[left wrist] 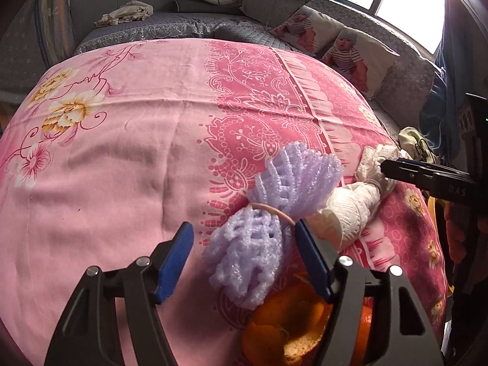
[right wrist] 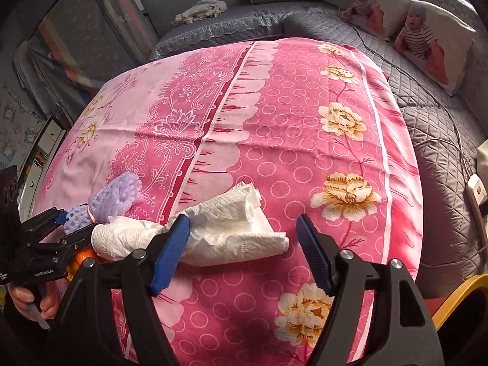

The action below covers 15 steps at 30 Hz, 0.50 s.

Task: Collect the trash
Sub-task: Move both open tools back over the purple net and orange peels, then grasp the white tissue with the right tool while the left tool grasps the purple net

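Pink flowered cloth [left wrist: 122,158] covers the counter, and on its near right part lie a crumpled paper towel [right wrist: 231,228], a purple foam net [left wrist: 268,213] tied with a rubber band, and orange peel [left wrist: 289,326] nearest of all. Both claws are at the reaching step: the left claw [left wrist: 244,259] stands released with the net between its pads, the right claw [right wrist: 241,253] released around the towel's right end. Next, I judge, each must clench squarely before lifting, since both scraps are soft and light.
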Each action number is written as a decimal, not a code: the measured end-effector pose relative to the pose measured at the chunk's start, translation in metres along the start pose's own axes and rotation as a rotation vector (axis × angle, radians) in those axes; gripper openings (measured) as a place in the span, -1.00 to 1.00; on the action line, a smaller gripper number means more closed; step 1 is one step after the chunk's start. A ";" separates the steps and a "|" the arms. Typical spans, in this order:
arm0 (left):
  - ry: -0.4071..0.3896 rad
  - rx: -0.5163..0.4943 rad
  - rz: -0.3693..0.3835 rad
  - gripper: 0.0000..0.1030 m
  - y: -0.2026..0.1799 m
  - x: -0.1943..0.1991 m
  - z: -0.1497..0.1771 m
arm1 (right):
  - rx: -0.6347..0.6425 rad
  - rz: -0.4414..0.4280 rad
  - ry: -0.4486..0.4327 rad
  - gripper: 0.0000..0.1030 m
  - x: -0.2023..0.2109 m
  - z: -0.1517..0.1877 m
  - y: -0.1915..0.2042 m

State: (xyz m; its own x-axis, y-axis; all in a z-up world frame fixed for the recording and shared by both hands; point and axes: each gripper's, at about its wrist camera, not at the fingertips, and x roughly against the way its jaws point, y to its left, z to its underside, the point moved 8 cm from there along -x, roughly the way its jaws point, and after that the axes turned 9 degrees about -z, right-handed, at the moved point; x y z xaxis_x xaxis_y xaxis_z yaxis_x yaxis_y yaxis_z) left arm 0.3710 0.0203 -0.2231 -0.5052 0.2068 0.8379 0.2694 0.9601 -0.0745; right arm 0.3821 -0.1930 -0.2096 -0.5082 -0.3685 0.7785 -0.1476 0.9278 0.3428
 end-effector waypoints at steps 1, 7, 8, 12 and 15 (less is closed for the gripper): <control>0.000 -0.002 -0.002 0.19 0.000 -0.001 -0.001 | -0.001 -0.001 0.001 0.32 -0.002 -0.001 0.001; 0.003 0.014 -0.007 -0.10 0.007 -0.006 -0.007 | 0.001 -0.020 0.012 0.03 -0.010 -0.001 0.002; 0.002 0.012 -0.013 -0.14 0.007 -0.007 -0.007 | 0.008 -0.021 0.013 -0.01 -0.011 -0.001 0.003; -0.002 0.003 -0.027 -0.29 0.006 -0.006 -0.008 | 0.032 -0.024 0.016 -0.26 -0.013 0.000 0.009; -0.001 0.010 -0.028 -0.34 0.006 -0.005 -0.009 | 0.045 -0.014 0.007 -0.38 -0.011 0.000 0.012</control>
State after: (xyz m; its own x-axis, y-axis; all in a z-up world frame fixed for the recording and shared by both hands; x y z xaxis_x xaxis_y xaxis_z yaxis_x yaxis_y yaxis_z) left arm 0.3821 0.0234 -0.2227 -0.5129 0.1799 0.8394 0.2474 0.9673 -0.0562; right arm 0.3859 -0.1780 -0.2143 -0.4999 -0.3814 0.7776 -0.1929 0.9243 0.3293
